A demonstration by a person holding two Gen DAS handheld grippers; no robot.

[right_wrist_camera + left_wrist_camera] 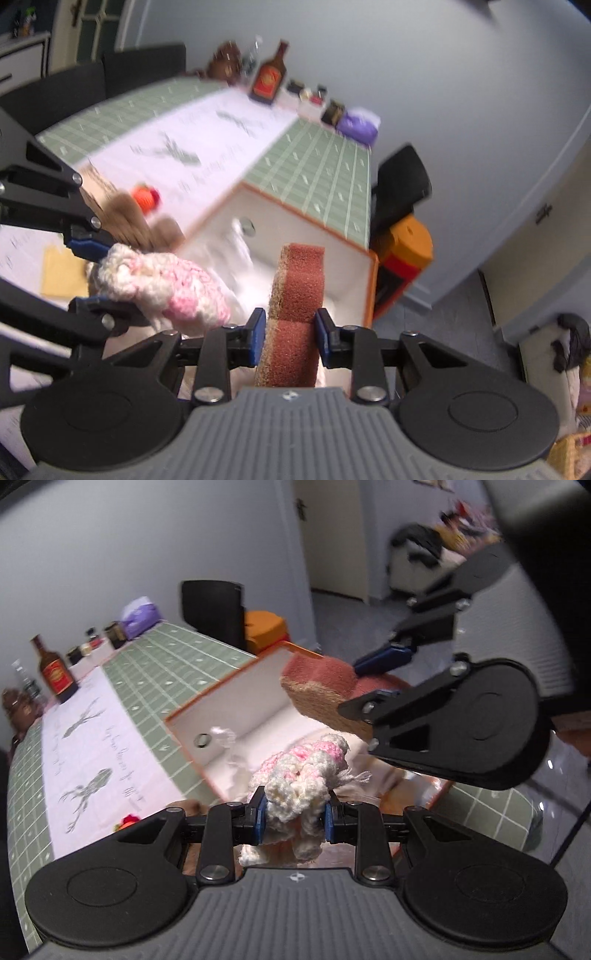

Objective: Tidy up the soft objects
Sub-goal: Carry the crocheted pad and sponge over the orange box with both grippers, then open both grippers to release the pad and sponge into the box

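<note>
The left gripper is clamped on a pink-and-white crocheted piece, the right gripper on a reddish sponge; both hover over the white orange-rimmed box. Crowded together, a release could snag yarn or bounce the sponge outside the box.

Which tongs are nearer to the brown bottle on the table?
Left. The left tongs are on the side towards the bottle; the right tongs are farther.

Pink-and-white crocheted piece hangs bunched at 6 o'clock; red-brown sponge stands upright, tan-backed, above the white box.
</note>
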